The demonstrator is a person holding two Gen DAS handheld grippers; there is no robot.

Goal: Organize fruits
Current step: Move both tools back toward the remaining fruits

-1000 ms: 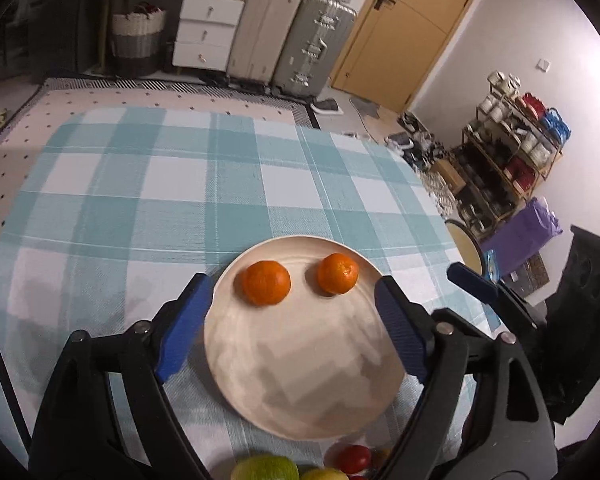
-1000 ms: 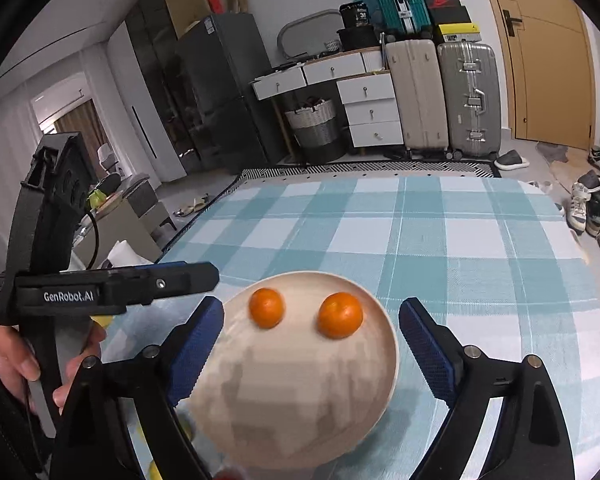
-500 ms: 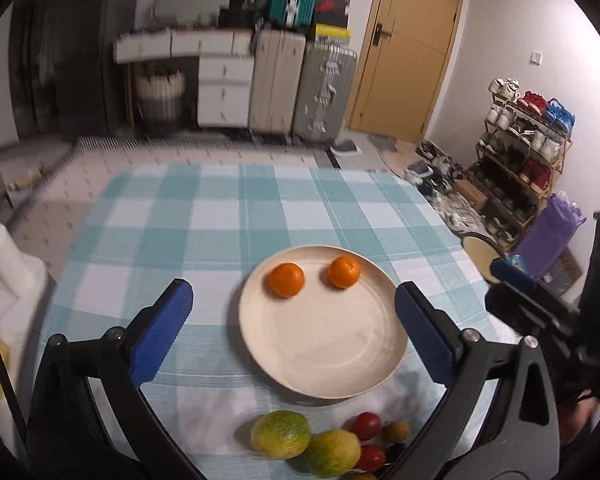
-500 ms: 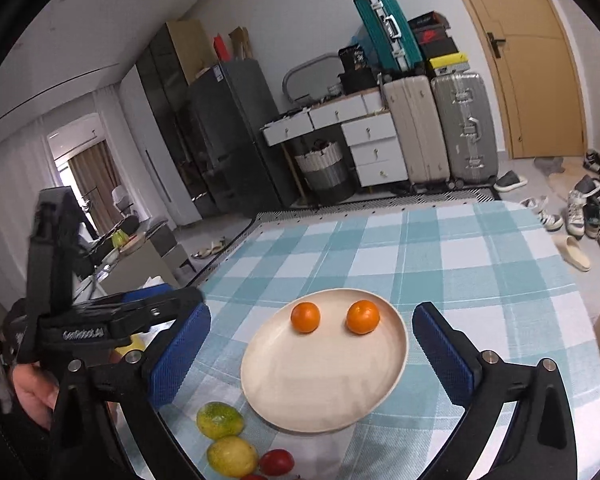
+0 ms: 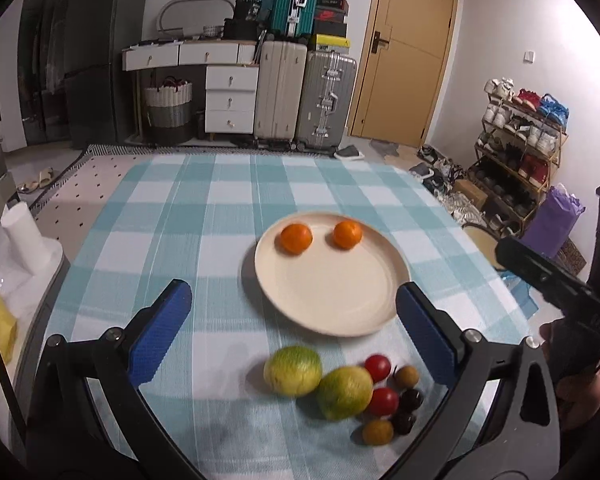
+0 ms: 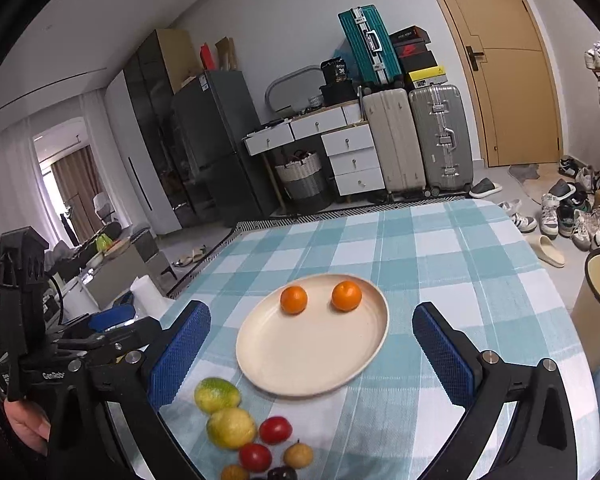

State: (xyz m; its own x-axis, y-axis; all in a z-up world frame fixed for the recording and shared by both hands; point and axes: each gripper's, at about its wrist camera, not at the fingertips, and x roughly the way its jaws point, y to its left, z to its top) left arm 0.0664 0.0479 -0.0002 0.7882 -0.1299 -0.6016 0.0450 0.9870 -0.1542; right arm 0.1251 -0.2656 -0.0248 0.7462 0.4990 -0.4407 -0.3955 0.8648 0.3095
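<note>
Both tools are spread wide with nothing between the blue pads: the left tool (image 5: 294, 330) and the right tool (image 6: 312, 354) are each held above the near edge of the surface covered in a teal-and-white checked cloth (image 5: 204, 216), clear of all the fruit. Just ahead of them a round cream plate (image 5: 332, 304) can be seen, with two small orange mandarins (image 5: 296, 238) parked side by side at its far rim, not touching. The rest of the pile is left on the cloth near the plate's front edge: two yellow-green citrus fruits (image 5: 293, 370) pressed together, two little red tomatoes (image 5: 377, 367), plus a few brownish and dark small round ones (image 5: 406, 375) bunched up tight. The citrus would probably be firm and a bit heavy, so a grip across the widest middle should be fine. The tomatoes are likely smooth, slippery and easily squashed, so only a gentle squeeze at the equator is advised. Everything is round, so rolling off should be expected if anything gets nudged.
</note>
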